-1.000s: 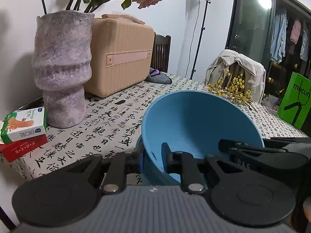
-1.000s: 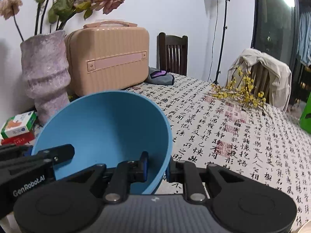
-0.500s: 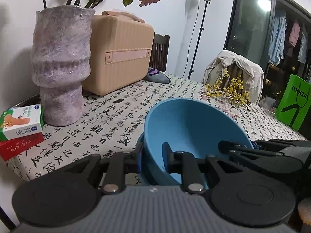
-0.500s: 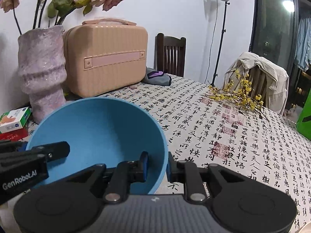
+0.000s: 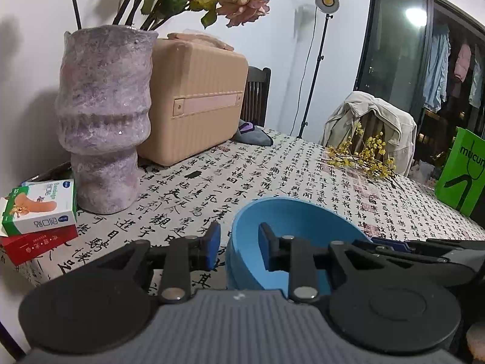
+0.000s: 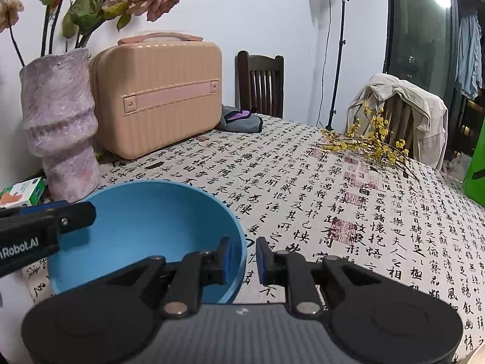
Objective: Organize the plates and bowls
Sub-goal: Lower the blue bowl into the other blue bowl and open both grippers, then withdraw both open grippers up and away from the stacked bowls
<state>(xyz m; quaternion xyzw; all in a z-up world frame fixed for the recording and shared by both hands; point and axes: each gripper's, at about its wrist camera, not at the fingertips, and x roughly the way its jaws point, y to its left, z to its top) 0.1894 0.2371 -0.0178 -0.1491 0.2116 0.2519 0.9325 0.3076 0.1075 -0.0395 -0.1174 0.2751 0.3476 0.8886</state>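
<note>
Blue bowl [image 5: 297,221]: on the tablecloth [image 5: 272,176], in front of the purple vase [image 5: 103,121] and to its right, near the table's front edge. It looks seated on the cloth, but its base is hidden, so that is not confirmed.

Left gripper [image 5: 239,247]: jaws opening. The bowl's rim on the vase side passes between them. The outer pad stands clear of the wall with a visible gap, so I count this side as released.

Right gripper [image 6: 244,256]: jaws narrow, straddling the rim on the side away from the vase, one pad inside and one outside. I read this as clamped on the rim. The contact patch itself is hard to see.

Risks from here:
- One-sided hold. If the bowl is not fully down, any lift or twist from my right hand pivots it about that rim and it tips toward the vase.
- My left inner finger sits inside the bowl. Withdrawing it before the jaws are wide enough could hook the rim and drag the bowl toward the table edge.
- A sideways exit on the left heads for the vase. It carries tall flowers and looks top-heavy.
</note>
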